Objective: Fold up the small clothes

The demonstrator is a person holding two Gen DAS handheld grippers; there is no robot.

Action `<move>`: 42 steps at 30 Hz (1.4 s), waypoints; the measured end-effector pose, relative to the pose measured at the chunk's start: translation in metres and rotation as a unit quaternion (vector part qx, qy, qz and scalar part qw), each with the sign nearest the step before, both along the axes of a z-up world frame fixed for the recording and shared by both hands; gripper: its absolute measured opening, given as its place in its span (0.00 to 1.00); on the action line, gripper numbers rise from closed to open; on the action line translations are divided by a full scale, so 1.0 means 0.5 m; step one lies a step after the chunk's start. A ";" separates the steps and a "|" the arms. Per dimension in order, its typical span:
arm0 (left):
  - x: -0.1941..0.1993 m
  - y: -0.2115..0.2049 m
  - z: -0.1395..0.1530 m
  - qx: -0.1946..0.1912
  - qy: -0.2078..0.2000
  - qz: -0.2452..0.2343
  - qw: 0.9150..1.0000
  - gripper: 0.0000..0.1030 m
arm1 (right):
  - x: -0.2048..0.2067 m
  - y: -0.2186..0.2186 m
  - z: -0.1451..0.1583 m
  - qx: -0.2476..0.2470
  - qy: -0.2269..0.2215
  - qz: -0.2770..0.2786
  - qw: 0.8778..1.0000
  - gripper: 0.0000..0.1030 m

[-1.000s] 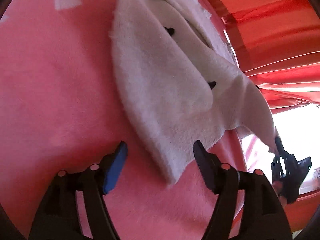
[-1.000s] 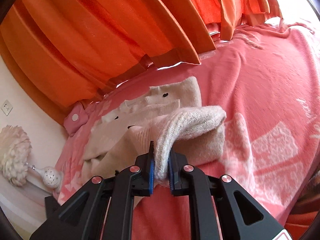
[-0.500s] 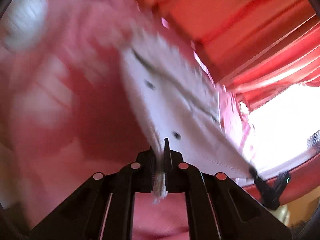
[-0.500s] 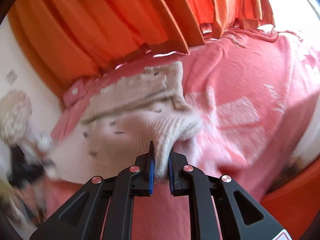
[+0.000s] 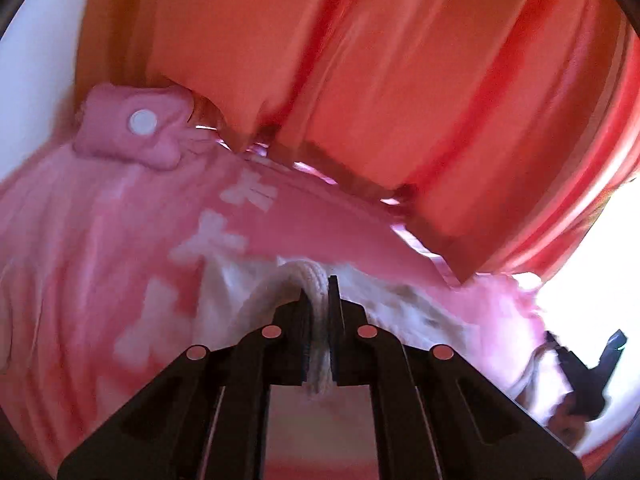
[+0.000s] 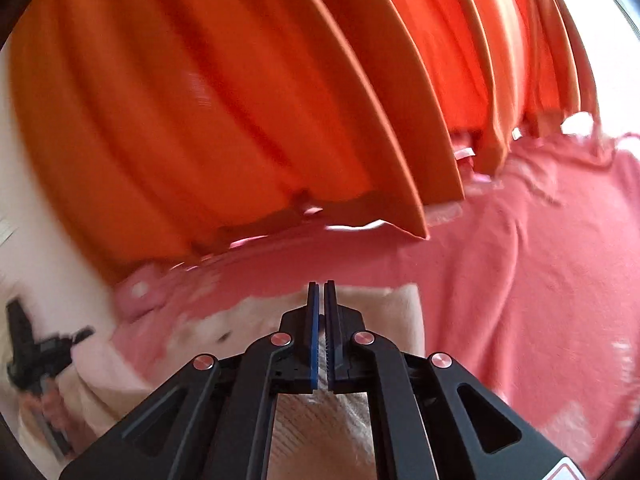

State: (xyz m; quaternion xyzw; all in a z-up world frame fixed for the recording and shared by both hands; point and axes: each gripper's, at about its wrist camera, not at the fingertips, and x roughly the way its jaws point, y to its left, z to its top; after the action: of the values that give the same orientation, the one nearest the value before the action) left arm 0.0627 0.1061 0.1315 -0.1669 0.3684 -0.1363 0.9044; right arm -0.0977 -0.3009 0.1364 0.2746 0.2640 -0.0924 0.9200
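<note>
Left hand-held gripper [image 5: 319, 300] pinches a ribbed edge of the cream garment [image 5: 416, 304] above the pink bed cover [image 5: 120, 240]. Right hand-held gripper [image 6: 320, 304] pressed together; whether it grips the garment underneath, cannot tell. Orange curtain [image 6: 200, 100] behind.

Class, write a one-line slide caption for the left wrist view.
Left claw shut on a cream knitted garment, lifted over a pink blanket before orange curtains.

Bed under pink blanket [image 5: 100, 240] with white flower print, small pink pillow [image 5: 132, 128] at far edge by orange curtain, cream garment [image 6: 248, 320] partly on blanket, blurred
</note>
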 end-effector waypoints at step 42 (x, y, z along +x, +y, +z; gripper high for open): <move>0.154 0.045 -0.182 0.038 0.101 0.042 0.993 0.61 | 0.174 -0.063 -0.109 -0.045 0.090 -0.092 0.991 0.18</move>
State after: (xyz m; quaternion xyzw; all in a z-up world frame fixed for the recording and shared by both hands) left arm 0.1396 0.1287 0.0406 -0.1608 0.4554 -0.0662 0.8731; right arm -0.0107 -0.3323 0.0818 0.2463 0.3152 -0.2129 0.8915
